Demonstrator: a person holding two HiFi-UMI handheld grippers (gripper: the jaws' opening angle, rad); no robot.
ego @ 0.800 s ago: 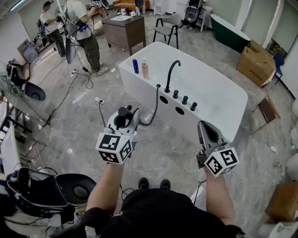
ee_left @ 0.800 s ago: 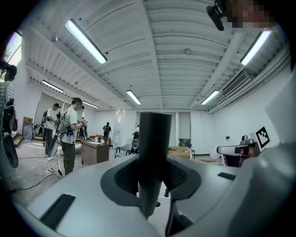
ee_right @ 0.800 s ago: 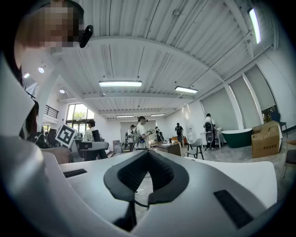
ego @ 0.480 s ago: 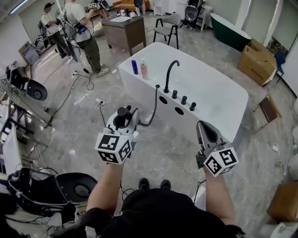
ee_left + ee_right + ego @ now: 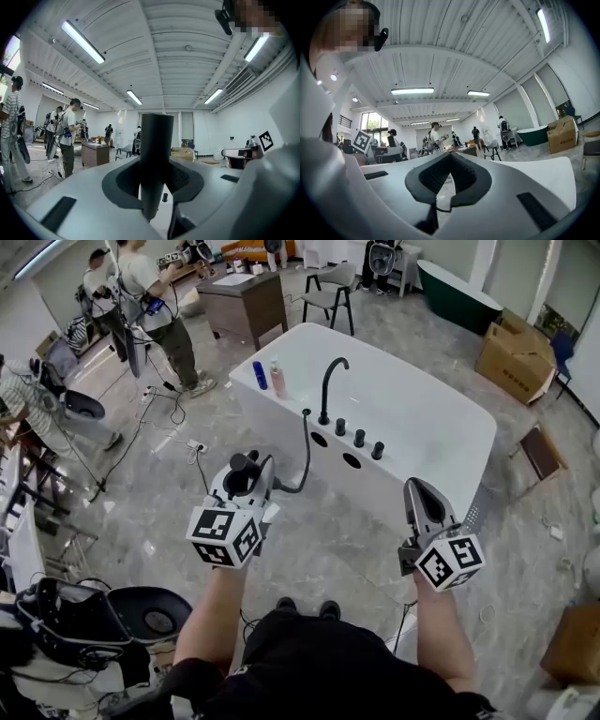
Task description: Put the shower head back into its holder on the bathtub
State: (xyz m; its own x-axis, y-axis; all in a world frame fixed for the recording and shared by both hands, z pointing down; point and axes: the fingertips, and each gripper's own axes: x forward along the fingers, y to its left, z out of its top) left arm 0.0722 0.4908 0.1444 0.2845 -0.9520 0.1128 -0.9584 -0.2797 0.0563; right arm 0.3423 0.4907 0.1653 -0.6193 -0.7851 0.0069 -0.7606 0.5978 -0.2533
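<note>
Black and round, the plastic shower head [image 5: 156, 140] stands upright between the jaws of the left gripper [image 5: 251, 486], which squeeze it. It is near the big white bathtub [image 5: 441, 427] but not yet at the dark oval holes [image 5: 352, 461] on the rim. The right gripper [image 5: 419, 487] has its jaws closed on nothing. The thin black hose [image 5: 306, 451] could tug or catch. Then the head might slip or miss its hole.
</note>
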